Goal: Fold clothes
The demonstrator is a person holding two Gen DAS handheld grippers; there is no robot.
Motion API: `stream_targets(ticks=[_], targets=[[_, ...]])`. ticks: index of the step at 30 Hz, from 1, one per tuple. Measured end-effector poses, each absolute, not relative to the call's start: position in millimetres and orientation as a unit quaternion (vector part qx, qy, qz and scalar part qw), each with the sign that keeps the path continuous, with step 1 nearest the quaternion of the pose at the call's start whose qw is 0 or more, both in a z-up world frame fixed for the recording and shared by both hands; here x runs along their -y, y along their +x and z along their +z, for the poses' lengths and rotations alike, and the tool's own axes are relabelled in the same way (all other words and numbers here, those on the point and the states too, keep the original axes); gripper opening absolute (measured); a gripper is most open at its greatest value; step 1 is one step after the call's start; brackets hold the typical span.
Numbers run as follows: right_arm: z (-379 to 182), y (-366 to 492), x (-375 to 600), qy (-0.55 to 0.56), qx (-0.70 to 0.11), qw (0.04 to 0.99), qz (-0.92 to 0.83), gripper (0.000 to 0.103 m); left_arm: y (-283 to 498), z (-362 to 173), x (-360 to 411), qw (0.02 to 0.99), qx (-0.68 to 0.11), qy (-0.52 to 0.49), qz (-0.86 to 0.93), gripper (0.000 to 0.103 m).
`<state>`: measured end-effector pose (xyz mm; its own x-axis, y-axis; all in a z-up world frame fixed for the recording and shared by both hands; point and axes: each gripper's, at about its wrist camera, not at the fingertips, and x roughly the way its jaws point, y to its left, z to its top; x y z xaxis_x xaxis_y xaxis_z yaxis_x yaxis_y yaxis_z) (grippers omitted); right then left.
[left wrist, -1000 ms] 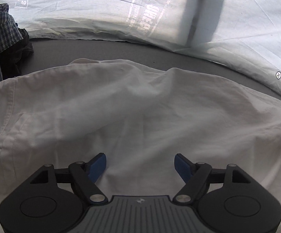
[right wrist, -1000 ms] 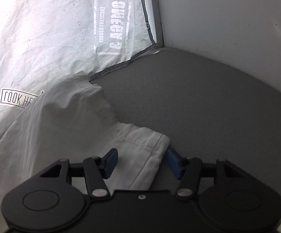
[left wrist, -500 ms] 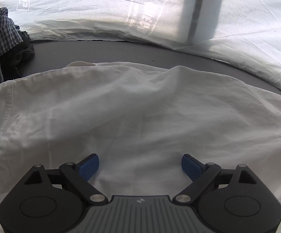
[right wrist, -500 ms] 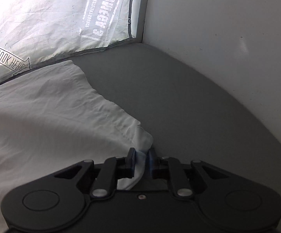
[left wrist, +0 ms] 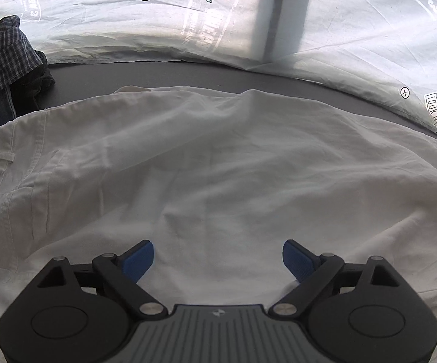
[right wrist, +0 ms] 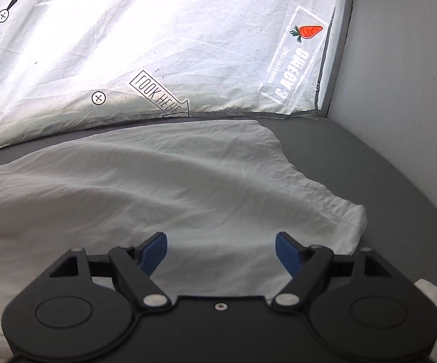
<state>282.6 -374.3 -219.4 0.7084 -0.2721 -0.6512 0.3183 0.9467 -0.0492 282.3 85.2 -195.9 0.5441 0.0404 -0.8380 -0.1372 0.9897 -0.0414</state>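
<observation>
A white garment (left wrist: 218,163) lies spread over the grey table and fills most of the left wrist view; a belt loop and waistband show at its left edge. My left gripper (left wrist: 218,255) hovers over its middle, open, with nothing between the blue pads. In the right wrist view the same white garment (right wrist: 164,187) ends in a hemmed edge at the right. My right gripper (right wrist: 221,249) is above that end. Its jaws are opening, and the cloth lies flat beneath them, not pinched.
A heap of other clothes, a checked shirt (left wrist: 3,57) over dark and denim pieces, sits at the far left. A printed white sheet (left wrist: 188,24) hangs behind the grey table (right wrist: 384,181). A white wall (right wrist: 406,75) closes off the right side.
The right gripper pinched the garment's hem, drew it to the right so the cloth lies flatter, then let go and opened. The left gripper widened slightly and shifted over the garment.
</observation>
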Motion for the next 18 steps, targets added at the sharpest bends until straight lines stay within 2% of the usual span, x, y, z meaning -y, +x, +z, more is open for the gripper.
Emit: stream_targets(ticks=[3,4,7,9,11,18], targets=[[-239.5,282.4,375.0,0.030,-0.396,0.902,-0.170,0.086,262.5,-209.1,-82.5,0.877,-0.478,-0.031,0.050,0.094],[-240.8,276.8,377.7,0.036,-0.397,0.901,-0.173,0.089,257.2,-207.0,-82.0,0.876,-0.479,-0.020,0.051,0.094],[-232.2,252.2,380.0,0.046,-0.402,0.898,-0.171,0.089,241.3,-190.5,-84.4,0.884,-0.465,-0.011,0.058,0.094],[-224.7,231.2,376.2,0.034,-0.394,0.904,-0.163,0.093,228.6,-178.8,-85.7,0.890,-0.452,-0.012,0.056,0.094],[-221.3,205.9,365.2,0.008,-0.385,0.910,-0.154,0.101,214.3,-170.9,-86.8,0.892,-0.448,-0.024,0.053,0.094],[-246.7,125.7,342.6,0.038,-0.419,0.897,-0.133,0.102,160.3,-179.8,-69.6,0.880,-0.473,-0.034,0.026,0.094]])
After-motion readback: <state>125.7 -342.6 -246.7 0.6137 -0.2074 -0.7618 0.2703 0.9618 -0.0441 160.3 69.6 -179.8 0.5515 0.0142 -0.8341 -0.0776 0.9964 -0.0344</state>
